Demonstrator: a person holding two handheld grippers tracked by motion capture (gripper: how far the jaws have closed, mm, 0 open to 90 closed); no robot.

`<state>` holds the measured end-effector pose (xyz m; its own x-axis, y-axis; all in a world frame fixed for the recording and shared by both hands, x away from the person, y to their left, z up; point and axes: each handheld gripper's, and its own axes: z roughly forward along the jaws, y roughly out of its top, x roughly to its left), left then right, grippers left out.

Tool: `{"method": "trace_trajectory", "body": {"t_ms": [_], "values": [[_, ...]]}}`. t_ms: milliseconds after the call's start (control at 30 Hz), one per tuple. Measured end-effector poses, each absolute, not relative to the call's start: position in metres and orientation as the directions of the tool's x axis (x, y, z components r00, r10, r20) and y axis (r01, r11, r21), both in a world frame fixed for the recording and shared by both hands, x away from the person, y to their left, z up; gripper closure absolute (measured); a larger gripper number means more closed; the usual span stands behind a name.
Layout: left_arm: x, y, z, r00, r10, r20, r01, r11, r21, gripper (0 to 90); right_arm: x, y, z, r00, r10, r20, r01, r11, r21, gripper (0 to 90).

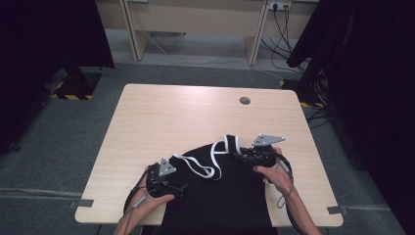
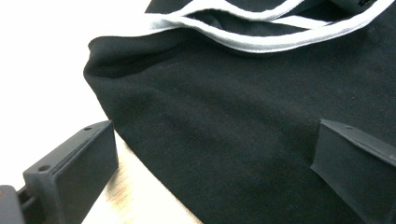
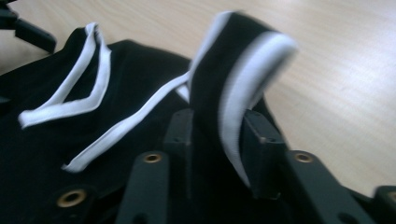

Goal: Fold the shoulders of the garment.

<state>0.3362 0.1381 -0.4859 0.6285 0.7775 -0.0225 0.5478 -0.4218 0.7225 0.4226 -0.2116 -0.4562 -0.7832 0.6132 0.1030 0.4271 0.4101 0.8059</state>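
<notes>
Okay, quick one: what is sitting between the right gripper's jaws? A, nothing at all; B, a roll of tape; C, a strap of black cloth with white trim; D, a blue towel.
C: in the right gripper view the right gripper has a raised black strap with white trim between its jaws.

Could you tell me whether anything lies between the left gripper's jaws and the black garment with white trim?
Nothing visible does. The left gripper stands open at the edge of the black garment with white trim, one jaw over the light wooden table, the other over the cloth, with only bare fabric between them.
</notes>
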Motion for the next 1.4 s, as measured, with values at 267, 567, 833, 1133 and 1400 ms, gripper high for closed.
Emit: {"method": "trace_trajectory", "body": {"t_ms": [267, 567, 833, 1133, 1400], "values": [[0.336, 0.138, -0.486, 0.628, 0.778, -0.022, 0.548, -0.422, 0.723, 0.0, 0.416, -0.219, -0.437, -0.767, 0.629, 0.127, 0.443, 0.376, 0.814, 49.0], [0.336, 0.138, -0.486, 0.628, 0.778, -0.022, 0.548, -0.422, 0.722, 0.0, 0.410, -0.184, -0.431, -0.799, 0.587, 0.130, 0.446, 0.433, 0.784, 47.0], [0.336, 0.138, -0.486, 0.628, 0.778, -0.022, 0.548, -0.422, 0.722, 0.0, 0.405, -0.171, -0.461, -0.823, 0.560, 0.095, 0.450, 0.540, 0.711, 65.2], [0.336, 0.138, -0.486, 0.628, 0.778, -0.022, 0.548, -0.422, 0.722, 0.0, 0.396, -0.190, -0.440, -0.868, 0.495, 0.038, 0.358, 0.571, 0.739, 88.4], [0.336, 0.138, -0.486, 0.628, 0.778, -0.022, 0.548, -0.422, 0.722, 0.0, 0.385, -0.195, -0.445, -0.883, 0.467, 0.039, 0.361, 0.625, 0.692, 83.5]]}}
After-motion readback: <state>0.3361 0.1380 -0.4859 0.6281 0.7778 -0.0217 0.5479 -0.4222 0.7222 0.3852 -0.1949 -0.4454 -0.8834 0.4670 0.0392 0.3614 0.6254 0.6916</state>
